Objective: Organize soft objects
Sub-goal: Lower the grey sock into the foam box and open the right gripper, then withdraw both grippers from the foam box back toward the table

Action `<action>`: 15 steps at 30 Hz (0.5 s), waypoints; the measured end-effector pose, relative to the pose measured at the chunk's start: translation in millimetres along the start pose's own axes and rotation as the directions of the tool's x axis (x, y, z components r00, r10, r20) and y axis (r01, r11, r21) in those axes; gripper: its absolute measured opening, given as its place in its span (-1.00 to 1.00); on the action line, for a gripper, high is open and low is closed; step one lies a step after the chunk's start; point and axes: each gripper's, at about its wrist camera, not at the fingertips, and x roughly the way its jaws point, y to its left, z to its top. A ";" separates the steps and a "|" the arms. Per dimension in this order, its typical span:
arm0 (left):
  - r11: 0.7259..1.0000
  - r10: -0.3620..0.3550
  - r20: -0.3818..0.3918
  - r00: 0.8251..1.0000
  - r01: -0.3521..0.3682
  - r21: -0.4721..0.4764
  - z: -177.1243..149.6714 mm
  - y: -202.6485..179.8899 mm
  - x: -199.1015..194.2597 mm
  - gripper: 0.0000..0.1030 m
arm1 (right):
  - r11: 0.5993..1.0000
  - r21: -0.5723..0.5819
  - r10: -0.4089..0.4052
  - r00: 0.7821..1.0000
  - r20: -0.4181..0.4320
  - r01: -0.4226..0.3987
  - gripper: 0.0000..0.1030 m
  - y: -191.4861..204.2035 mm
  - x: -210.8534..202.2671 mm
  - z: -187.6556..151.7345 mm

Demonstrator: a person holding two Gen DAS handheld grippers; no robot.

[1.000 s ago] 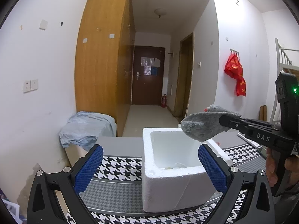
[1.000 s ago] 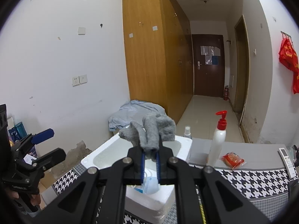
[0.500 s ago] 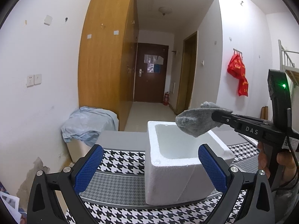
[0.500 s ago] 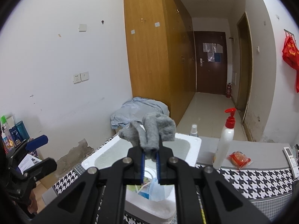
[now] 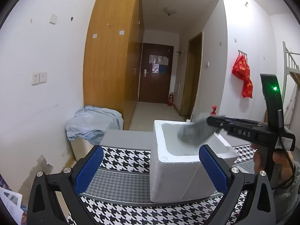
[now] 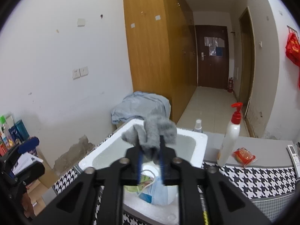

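Note:
A grey sock [image 6: 151, 133] hangs between the fingers of my right gripper [image 6: 151, 150], whose jaws have begun to part around it. It is right over the open white foam box [image 6: 196, 136]. A blue face mask [image 6: 159, 191] and a greenish item lie inside the box. In the left wrist view the sock [image 5: 196, 133] is blurred above the box [image 5: 174, 172], with the right gripper [image 5: 211, 121] coming in from the right. My left gripper [image 5: 150, 166] is open and empty, in front of the box.
The box stands on a houndstooth cloth [image 5: 123, 155] over a grey table. A pump bottle [image 6: 230, 136], a small spray bottle [image 6: 197, 126], a red snack packet [image 6: 243, 155] and a remote [image 6: 293, 153] stand beyond it. A pale blue cloth heap [image 5: 91, 121] lies at the left wall.
My right gripper has dropped with the sock toward the box opening, and its jaws have widened slightly. My left gripper has drawn back a little and stays open.

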 end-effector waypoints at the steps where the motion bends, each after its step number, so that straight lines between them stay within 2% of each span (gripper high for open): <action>1: 1.000 0.002 0.001 1.000 -0.002 0.001 0.3 -0.2 -0.5 0.98 | 1.000 -0.007 -0.004 1.000 -0.003 0.004 0.03 1.8 0.9 -0.7; 2: 1.000 0.004 0.001 1.000 -0.004 0.001 0.6 -0.7 -1.1 0.98 | 1.000 -0.017 -0.013 1.000 -0.003 0.013 0.50 4.0 1.1 -1.4; 3: 1.000 0.004 0.001 1.000 -0.004 0.002 0.8 0.0 -0.7 0.98 | 1.000 -0.018 -0.020 1.000 0.009 0.021 0.61 5.4 -0.8 -2.1; 10: 1.000 0.002 -0.001 1.000 -0.002 0.012 0.4 -2.7 0.0 0.98 | 1.000 -0.013 0.005 0.999 0.044 -0.004 0.66 4.5 -11.2 0.6; 15: 1.000 0.003 0.001 1.000 -0.003 0.008 -0.4 -2.9 -1.0 0.98 | 1.000 -0.008 -0.010 0.999 0.052 0.010 0.81 1.9 -14.7 -0.1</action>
